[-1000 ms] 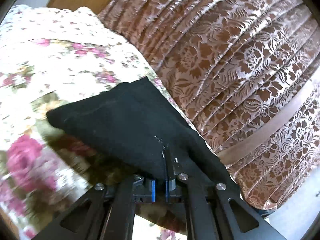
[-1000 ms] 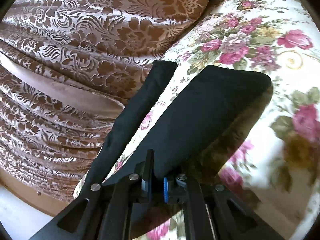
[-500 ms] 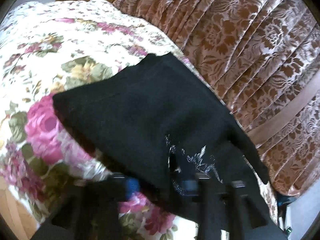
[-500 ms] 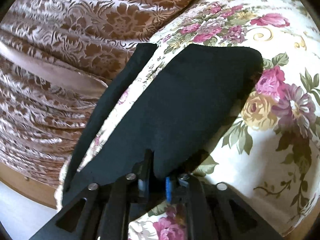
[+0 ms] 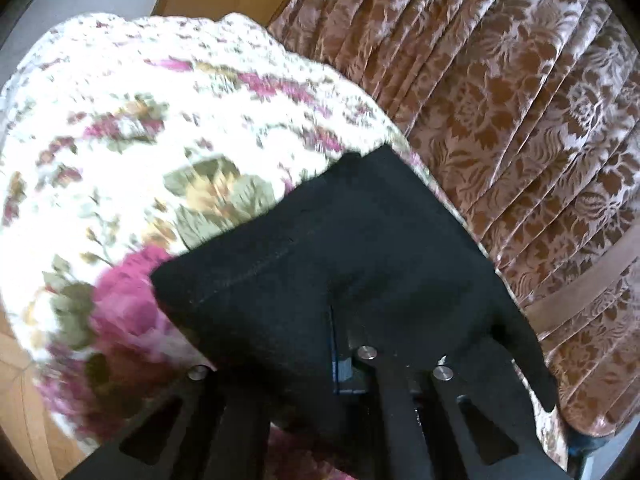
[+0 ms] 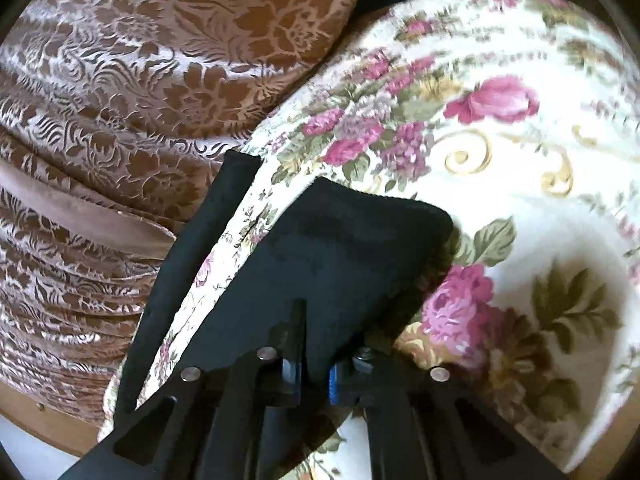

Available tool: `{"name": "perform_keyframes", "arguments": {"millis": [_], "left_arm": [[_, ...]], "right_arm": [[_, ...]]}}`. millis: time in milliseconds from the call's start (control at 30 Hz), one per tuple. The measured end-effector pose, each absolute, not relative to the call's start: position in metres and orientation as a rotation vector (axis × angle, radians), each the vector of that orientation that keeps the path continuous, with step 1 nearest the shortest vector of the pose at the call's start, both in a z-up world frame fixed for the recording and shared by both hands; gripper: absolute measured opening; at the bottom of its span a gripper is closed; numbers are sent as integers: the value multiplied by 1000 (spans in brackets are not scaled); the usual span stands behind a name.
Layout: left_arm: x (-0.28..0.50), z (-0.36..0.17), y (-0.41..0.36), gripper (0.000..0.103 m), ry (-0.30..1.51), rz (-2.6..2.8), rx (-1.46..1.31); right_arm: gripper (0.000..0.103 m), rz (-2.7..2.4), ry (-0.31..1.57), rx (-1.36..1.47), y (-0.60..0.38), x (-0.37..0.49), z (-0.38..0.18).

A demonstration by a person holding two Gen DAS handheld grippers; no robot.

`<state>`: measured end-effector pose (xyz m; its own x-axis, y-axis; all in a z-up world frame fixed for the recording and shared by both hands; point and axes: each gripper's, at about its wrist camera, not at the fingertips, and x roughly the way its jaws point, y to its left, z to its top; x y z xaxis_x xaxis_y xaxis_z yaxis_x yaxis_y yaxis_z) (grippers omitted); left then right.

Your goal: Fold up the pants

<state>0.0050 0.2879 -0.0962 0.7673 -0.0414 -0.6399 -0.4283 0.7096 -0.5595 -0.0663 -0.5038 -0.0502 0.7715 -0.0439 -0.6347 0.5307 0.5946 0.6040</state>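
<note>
A floral cloth [image 5: 132,128] covers the surface beside a brown damask-upholstered sofa [image 5: 520,92], brightly lit.

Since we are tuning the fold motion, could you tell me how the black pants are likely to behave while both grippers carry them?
Probably floppy: the black pants drape from the right gripper and sag between grips. Likely light, since a pinch at the left gripper holds them. The loose leg on the floral cloth may drag.

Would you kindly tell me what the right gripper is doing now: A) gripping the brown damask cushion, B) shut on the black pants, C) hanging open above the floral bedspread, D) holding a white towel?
B: the right gripper is pinching an edge of the black pants, lifted over the floral bedspread.
</note>
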Motion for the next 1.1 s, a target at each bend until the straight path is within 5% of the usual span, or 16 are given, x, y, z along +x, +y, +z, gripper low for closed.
{"name": "perform_keyframes", "arguments": {"millis": [300,500,633,767,933,1100], "left_arm": [[-20,-63,288,6,619,182,-766],[-21,-89,289,9,694,196,-738],[-27,-83,290,40,724,278,-647],[-51,-48,302,65,573,424,-619],[-49,-13,284,95,407,381,-631],[15,-14,217,97,496,219,-521]], "right_arm": [[7,-384,536,846,-508,-90,-26],[8,-448,638,842,-511,-85,-54],[14,-431,595,913,-519,-100,-57],[25,-598,521,832,-525,-124,-34],[26,-715,399,743,-528,-142,3],[28,-580,500,678,-515,-96,11]]}}
